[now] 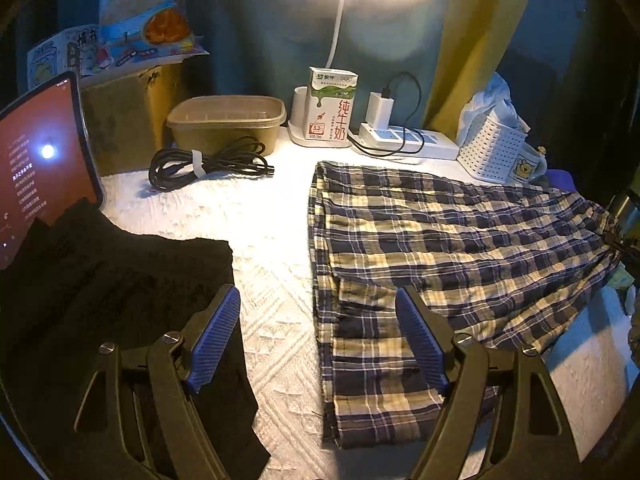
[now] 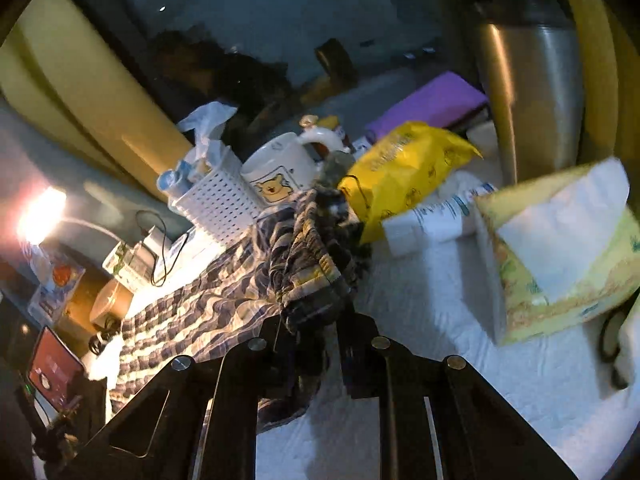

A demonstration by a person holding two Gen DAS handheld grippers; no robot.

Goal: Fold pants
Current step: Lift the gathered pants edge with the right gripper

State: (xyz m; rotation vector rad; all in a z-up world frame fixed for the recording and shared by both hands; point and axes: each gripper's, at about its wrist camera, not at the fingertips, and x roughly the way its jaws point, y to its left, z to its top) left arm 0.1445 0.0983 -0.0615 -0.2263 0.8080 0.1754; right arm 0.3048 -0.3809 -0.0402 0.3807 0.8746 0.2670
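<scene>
So, pants: plaid pants [image 1: 460, 240] lay flat on the white cover [image 1: 272, 240], waistband end bunched up.
right gripper [image 2: 308, 312]: clenched on that bunched end, probably to fold it over.
left gripper [image 1: 318, 340]: fingers spread, holding nothing, hovering by the leg hems, likely to pin them.

Plaid pants [image 2: 224, 300] blurred, waistband bunched between jaws.

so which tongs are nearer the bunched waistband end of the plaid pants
Right. The right tongs are shut on the bunched end of the plaid pants. The left tongs hang open at the opposite end, one finger over the cloth, gripping nothing.
</scene>
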